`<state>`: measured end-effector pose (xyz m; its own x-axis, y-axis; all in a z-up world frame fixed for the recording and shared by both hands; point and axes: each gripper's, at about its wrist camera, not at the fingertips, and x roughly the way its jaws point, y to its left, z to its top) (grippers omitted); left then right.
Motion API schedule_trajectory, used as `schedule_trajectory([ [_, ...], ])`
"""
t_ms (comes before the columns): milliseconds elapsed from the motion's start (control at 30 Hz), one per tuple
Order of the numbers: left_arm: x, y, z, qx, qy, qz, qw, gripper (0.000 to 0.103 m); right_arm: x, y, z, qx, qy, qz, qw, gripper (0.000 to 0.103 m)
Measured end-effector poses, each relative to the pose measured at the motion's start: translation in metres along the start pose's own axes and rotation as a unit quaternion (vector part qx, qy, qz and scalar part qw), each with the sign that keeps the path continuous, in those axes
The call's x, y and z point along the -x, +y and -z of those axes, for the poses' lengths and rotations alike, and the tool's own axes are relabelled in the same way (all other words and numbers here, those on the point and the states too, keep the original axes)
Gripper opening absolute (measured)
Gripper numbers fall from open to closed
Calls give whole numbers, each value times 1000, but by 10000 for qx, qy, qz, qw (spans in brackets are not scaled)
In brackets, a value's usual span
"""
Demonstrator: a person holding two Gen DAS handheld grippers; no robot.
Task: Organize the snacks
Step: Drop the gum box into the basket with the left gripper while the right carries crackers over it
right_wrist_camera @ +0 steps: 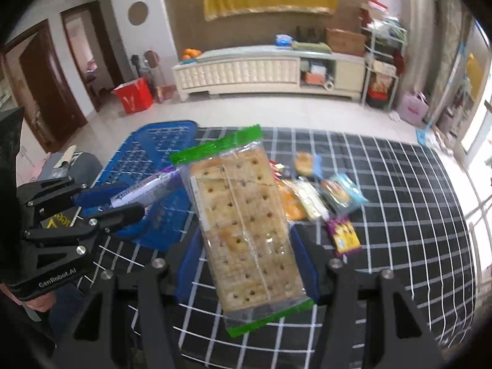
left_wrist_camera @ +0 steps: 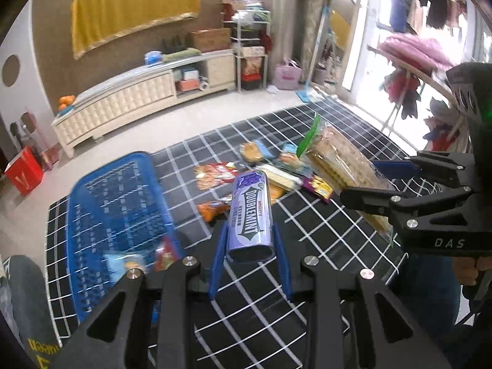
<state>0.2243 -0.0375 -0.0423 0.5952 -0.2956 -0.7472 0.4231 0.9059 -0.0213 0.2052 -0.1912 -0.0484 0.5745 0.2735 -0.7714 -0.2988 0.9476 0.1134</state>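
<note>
My left gripper (left_wrist_camera: 250, 240) is shut on a purple Doublemint gum canister (left_wrist_camera: 250, 215), held above the black checked tablecloth (left_wrist_camera: 323, 246), right of the blue basket (left_wrist_camera: 117, 203). My right gripper (right_wrist_camera: 246, 264) is shut on a clear cracker pack with green ends (right_wrist_camera: 246, 221), lifted above the cloth. The cracker pack (left_wrist_camera: 341, 166) and right gripper (left_wrist_camera: 369, 181) show at the right of the left wrist view. The left gripper (right_wrist_camera: 123, 203) with the canister (right_wrist_camera: 147, 184) shows at the left of the right wrist view, over the basket (right_wrist_camera: 160, 153).
Several small snack packets (left_wrist_camera: 264, 172) lie in a pile on the cloth beyond the grippers, also in the right wrist view (right_wrist_camera: 319, 196). A few packets (left_wrist_camera: 144, 258) lie inside the basket. A white TV cabinet (right_wrist_camera: 264, 70) stands across the floor.
</note>
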Motion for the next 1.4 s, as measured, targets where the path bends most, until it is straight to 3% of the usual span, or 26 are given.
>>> schedule_trajectory([
  [367,31,75,16,506,-70,-472,9976,28,-41,64,-29,436,105,-458,9979,62],
  [700,6,129,35,956,210,-584,9935,28,-85,108,-36,852,458,-457,9943,62],
  [1100,-48,156,59,1315,874,-554,9859,30,-101,114,-34,861,665,-367,9934,62],
  [1200,-50,156,60,1314,858,-568,9860,39,-99,114,-35,838,667,-356,9936,62],
  [1400,-33,157,55,1431,705,-503,9859,40,-89,120,-38,847,593,-382,9939,62],
])
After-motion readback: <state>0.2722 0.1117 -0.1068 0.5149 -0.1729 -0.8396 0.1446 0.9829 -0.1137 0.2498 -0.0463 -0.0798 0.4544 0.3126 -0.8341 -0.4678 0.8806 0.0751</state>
